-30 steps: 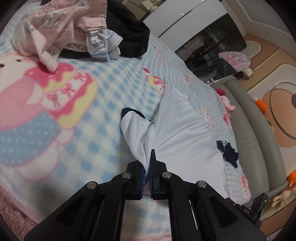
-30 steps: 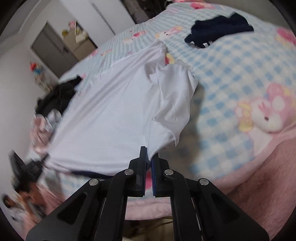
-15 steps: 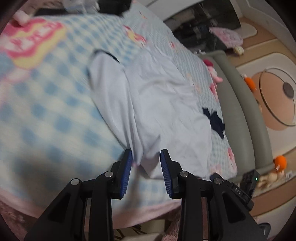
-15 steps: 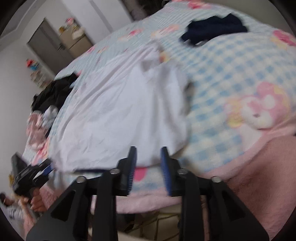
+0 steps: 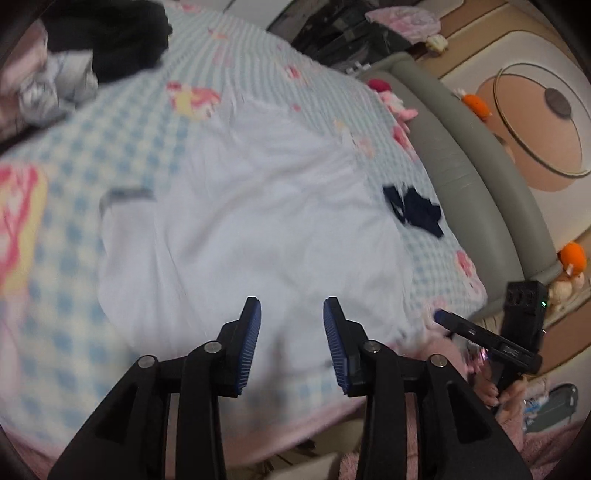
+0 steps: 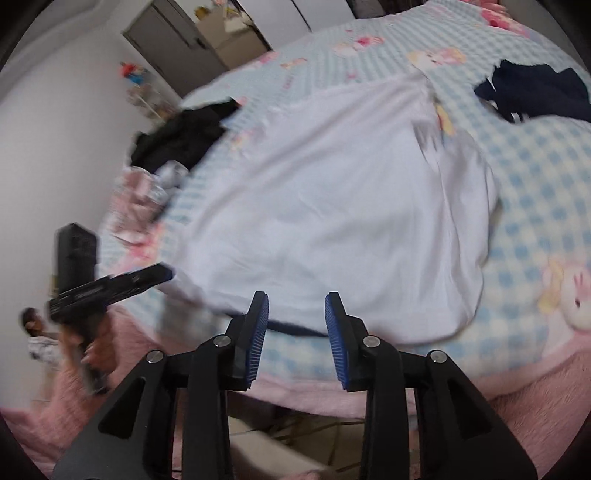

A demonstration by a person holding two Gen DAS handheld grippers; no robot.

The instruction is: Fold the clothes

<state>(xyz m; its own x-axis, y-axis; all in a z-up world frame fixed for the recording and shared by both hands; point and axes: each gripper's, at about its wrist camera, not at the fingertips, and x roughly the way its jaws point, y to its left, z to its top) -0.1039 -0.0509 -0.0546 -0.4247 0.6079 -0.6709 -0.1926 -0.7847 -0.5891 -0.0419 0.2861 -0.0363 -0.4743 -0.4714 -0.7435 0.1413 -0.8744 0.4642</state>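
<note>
Left wrist view: white shirt (image 5: 258, 221) lies limp on the bed (image 5: 110, 155) — soft, light; both tools — left tool (image 5: 291, 325), right tool (image 6: 295, 321) — gape empty; pinch its near hem.

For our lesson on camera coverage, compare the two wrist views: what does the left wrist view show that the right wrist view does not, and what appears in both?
Only the left wrist view shows the grey padded bed frame and the round glass-topped floor table.

Only the right wrist view shows the grey cupboard doors and the white wall.

Both show the white shirt spread on the blue checked blanket, the small dark navy garment, the black clothes pile, and open jaws on the left gripper and right gripper, neither gripping any cloth.
</note>
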